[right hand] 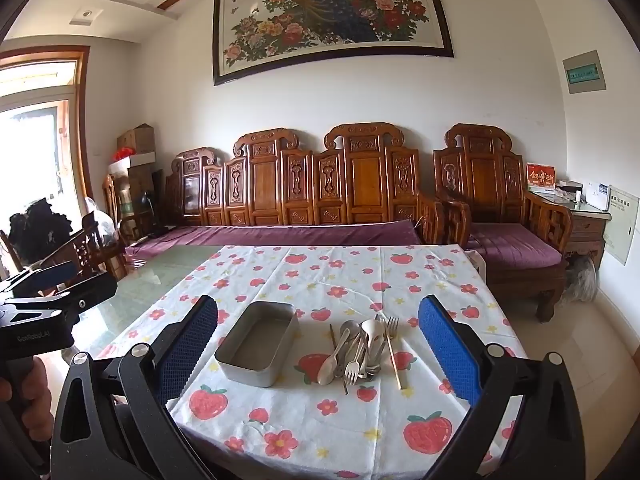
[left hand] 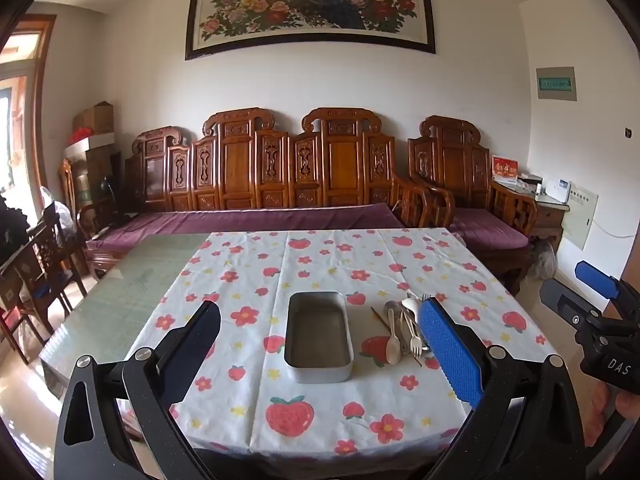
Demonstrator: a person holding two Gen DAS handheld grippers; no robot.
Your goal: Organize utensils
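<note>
Since the empty grey metal box (right hand: 258,346) waits left of the piled spoons and forks (right hand: 362,350) on the table (right hand: 320,420), we hold both grippers' fingers (right hand: 188,344) wide open, gripping nothing.

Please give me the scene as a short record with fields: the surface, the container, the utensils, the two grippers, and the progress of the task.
surface: table with strawberry-print cloth
container: metal tin, nothing in it, left of the utensils
utensils: loose pile of spoons, forks and chopsticks on the cloth, beside the tin
left gripper: open, holds nothing, above the near table edge
right gripper: open, holds nothing, facing the pile
progress: no utensil is in the tin yet
</note>
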